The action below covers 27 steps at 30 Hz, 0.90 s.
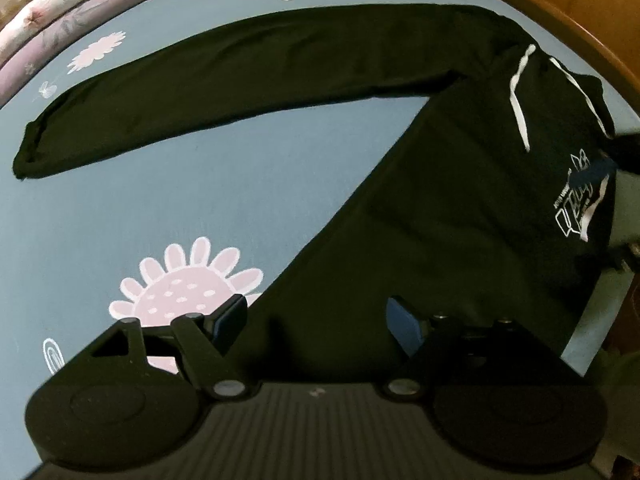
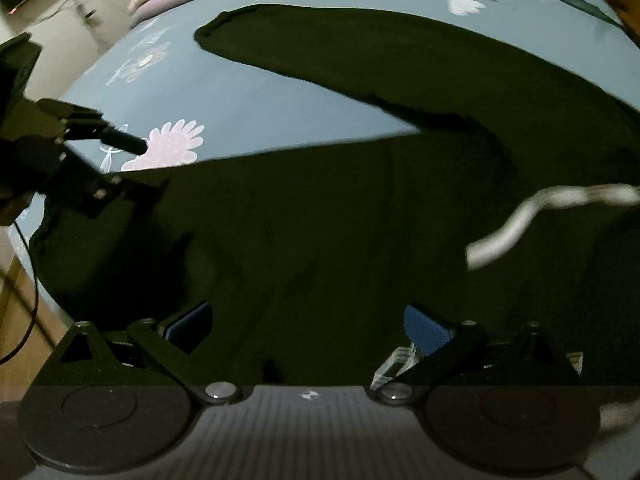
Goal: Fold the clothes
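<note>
Trousers (image 1: 460, 200), black with white drawstrings (image 1: 518, 100), are lying spread on the bed (image 1: 160, 184), over a blue sheet printed with pink flowers (image 1: 180, 284). I am looking down through the left wrist view: one leg is stretching far and to the left, the other is running from the waist at the right down toward my near edge, so the two are making an open V. A white printed logo (image 1: 576, 204) is sitting near the waist at the right.

My left claw (image 1: 316, 320) is hanging with its jaws apart over the near leg, with nothing between the pads (image 1: 404, 322); whether they are touching the cloth I cannot tell.

My right claw (image 2: 308, 326) is also standing with jaws apart, hovering above the dark cloth near the waist, nothing clamped. In that view a drawstring is curling at the right, blurred, and the other claw is showing at the left edge over the sheet.

A pink quilt (image 1: 60, 4) is lying along the far side of the bed.
</note>
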Available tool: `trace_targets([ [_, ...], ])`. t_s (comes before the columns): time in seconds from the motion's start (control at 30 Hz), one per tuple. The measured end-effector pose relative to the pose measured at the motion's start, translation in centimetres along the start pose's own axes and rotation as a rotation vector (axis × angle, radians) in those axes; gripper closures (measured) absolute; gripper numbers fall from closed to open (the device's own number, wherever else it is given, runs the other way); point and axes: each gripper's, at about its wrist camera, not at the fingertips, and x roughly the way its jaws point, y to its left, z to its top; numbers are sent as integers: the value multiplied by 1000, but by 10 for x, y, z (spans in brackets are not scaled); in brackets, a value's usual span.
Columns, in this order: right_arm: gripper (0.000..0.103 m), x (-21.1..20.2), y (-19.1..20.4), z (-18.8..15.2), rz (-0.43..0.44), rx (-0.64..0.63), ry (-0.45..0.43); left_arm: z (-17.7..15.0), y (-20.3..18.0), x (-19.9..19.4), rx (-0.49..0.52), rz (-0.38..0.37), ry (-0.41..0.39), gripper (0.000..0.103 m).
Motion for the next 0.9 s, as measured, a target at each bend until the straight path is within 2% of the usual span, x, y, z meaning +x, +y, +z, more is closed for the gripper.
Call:
trace_targets([
  [0.23, 0, -17, -30, -35, -158, 219, -9, 9, -20, 5, 64, -34, 3, 26],
  [0.47, 0, -10, -60, -42, -169, 395, 17, 19, -35, 9, 104, -65, 9, 26],
  [0.53, 0, -3, -61, -38, -144, 433, 4, 22, -38, 10, 108, -65, 15, 26],
  [0.67, 0, 14, -47, -21, -26, 378, 11, 29, -41, 10, 118, -64, 21, 26],
  [0.7, 0, 17, -42, -17, 33, 352, 20, 31, -41, 10, 125, -63, 22, 26],
  [0.77, 0, 15, -33, -13, 76, 305, 16, 33, -42, 9, 138, -59, 21, 26],
  [0.9, 0, -7, -29, -18, -33, 237, -28, 38, -38, 11, 145, -54, 31, 26],
])
